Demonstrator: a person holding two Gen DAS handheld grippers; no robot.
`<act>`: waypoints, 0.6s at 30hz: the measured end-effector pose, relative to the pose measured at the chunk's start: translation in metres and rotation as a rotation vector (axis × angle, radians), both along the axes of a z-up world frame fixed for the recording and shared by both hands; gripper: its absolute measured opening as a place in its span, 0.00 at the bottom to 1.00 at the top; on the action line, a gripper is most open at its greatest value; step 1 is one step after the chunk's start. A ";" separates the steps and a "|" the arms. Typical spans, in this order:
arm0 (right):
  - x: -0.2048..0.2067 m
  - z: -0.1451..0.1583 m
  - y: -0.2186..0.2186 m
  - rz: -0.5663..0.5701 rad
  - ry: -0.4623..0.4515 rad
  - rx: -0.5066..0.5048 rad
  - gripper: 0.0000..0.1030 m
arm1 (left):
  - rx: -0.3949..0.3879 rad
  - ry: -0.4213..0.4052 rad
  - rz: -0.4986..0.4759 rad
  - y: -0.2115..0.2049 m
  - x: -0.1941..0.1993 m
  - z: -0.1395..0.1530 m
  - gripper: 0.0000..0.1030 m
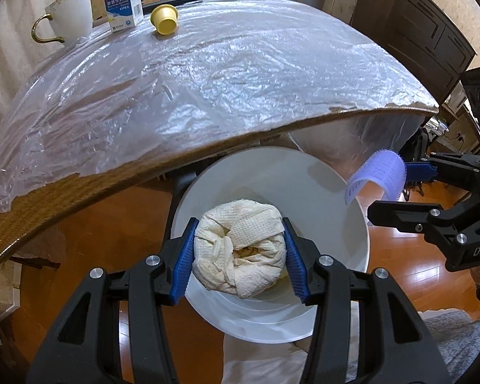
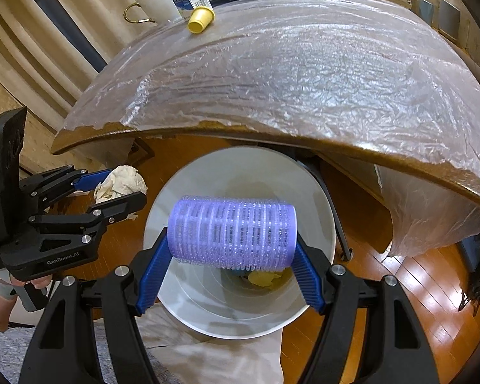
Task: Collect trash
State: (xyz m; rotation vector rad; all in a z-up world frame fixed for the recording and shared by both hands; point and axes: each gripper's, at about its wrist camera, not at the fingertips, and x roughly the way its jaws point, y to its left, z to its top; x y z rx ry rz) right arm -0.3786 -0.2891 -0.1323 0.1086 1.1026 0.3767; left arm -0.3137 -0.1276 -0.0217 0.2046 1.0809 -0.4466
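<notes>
Round white plastic bin [image 1: 352, 224] on the orange-brown wooden floor [image 1: 96, 256], just below the near edge of the surface [image 1: 208, 147], mouth wide and facing up. Deep inside the bin, yellow scraps [image 2: 265, 277] and a trace of something blue, partly hidden.

Left hand-held gripper [image 1: 239, 257]: blue ribbed pads pressed against both sides of a crumpled white paper-towel wad [image 1: 240, 252], jaws only as wide as the wad, held over the bin's mouth.

Right hand-held gripper [image 2: 232, 267]: blue pads clamped on the two ends of a lilac plastic hair roller [image 2: 232, 233], a ribbed cylinder lying crosswise between the pads, also above the bin's opening. Same roller visible at the right edge of the left wrist view, over the bin's rim.

Surface draped in wrinkled clear plastic film [image 1: 224, 73], torn at the near edge. At the far left corner: cream ceramic mug with gold handle [image 1: 68, 14], white-and-blue cardboard medicine box [image 1: 123, 8] with top flap open, and a small yellow plastic cup [image 1: 164, 19] tipped on its side, close together.
</notes>
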 end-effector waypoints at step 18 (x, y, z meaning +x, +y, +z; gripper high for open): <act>0.025 -0.034 0.009 0.004 0.059 -0.051 0.67 | 0.075 0.067 0.003 -0.011 0.011 -0.045 0.50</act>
